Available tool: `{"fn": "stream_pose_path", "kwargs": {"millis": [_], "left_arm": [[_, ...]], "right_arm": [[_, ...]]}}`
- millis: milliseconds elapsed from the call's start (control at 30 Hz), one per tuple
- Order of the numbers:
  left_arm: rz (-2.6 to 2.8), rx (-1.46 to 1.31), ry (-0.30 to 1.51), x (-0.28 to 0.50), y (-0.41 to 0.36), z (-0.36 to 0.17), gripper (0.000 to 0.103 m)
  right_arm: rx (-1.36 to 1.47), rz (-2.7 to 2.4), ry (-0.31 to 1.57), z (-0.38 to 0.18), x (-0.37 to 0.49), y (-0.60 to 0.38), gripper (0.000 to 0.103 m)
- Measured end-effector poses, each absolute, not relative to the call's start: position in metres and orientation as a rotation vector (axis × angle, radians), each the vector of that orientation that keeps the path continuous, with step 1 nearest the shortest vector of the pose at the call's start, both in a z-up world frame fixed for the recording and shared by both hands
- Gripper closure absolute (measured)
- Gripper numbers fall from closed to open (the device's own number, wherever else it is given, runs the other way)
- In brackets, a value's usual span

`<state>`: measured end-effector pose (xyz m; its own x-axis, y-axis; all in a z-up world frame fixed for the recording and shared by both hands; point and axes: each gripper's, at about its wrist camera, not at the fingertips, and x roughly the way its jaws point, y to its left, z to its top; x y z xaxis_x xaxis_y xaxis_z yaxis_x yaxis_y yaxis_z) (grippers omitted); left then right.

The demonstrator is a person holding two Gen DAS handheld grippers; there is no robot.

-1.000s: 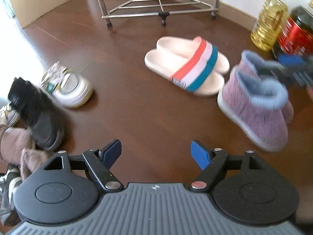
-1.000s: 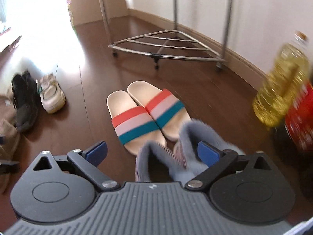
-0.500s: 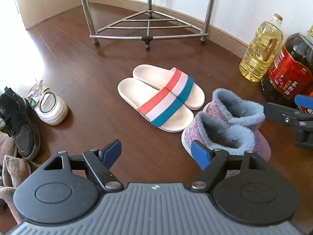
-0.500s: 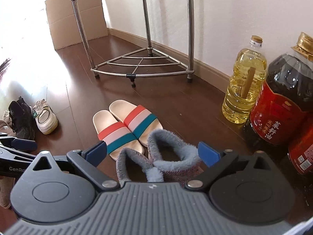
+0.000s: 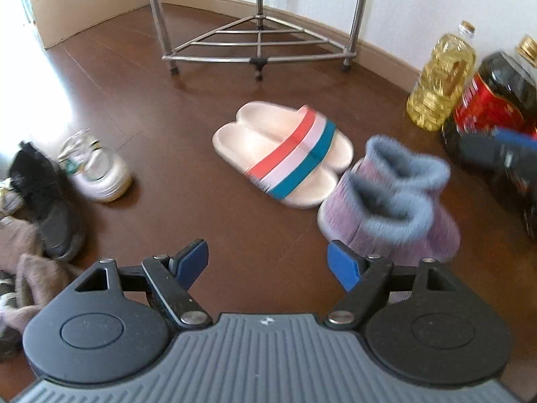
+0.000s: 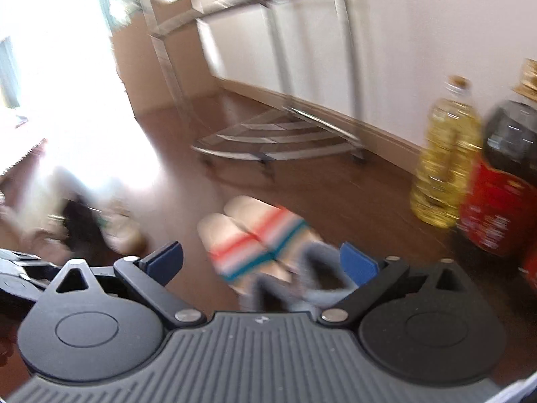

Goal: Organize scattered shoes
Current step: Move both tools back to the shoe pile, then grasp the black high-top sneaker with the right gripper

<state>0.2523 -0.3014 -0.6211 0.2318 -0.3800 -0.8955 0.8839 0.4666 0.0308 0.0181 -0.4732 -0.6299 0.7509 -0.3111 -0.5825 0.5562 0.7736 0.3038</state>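
Two pairs sit sorted on the floor: striped slides [image 5: 285, 154] side by side, fuzzy purple boots [image 5: 392, 205] touching their right edge. Using the slides as landmark: the loose pile is well apart to their left, namely a white sneaker [image 5: 100, 174], a black sneaker [image 5: 50, 208] just left of that, and brown plush footwear [image 5: 27, 268] at the frame's left edge, partly cut off. Left gripper [image 5: 268, 265] has its fingers wide apart, nothing between them, aimed down at bare floor nearer the camera than the slides. Right gripper [image 6: 261, 262] is likewise spread and empty, and sits on the boots' side of the slides, so the far side from the pile. My read: next target is the pile, and the left hand is clearly the nearer one. White sneaker's long axis runs diagonally, with the far end toward the upper left and the near end toward the lower right; which end is the toe is too blurred to tell. Fingers likely need to swing left and straddle it across the width. Right-wrist view is heavily blurred, so pile detail there is unreadable. Oil bottles [image 5: 443, 80] stand right of the slides, beyond the boots.
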Motion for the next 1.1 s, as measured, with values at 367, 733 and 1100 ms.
{"fn": "stream_pose_path", "kwargs": {"millis": [367,733,1100], "left_arm": [[-0.562,0.503,0.967,0.324,-0.098,-0.563,0.023],[-0.333,0.319,0.952,0.359,0.015,-0.541,0.022],[-0.219,0.247,0.96,0.392,0.091,-0.552,0.022]], "right_arm": [[0.427,-0.256,0.737,-0.674,0.117,-0.409,0.001],[0.328,-0.075,0.828,-0.681,0.217,-0.325,0.001],[0.087,0.369,0.857,-0.669,0.371,-0.174,0.036]]}}
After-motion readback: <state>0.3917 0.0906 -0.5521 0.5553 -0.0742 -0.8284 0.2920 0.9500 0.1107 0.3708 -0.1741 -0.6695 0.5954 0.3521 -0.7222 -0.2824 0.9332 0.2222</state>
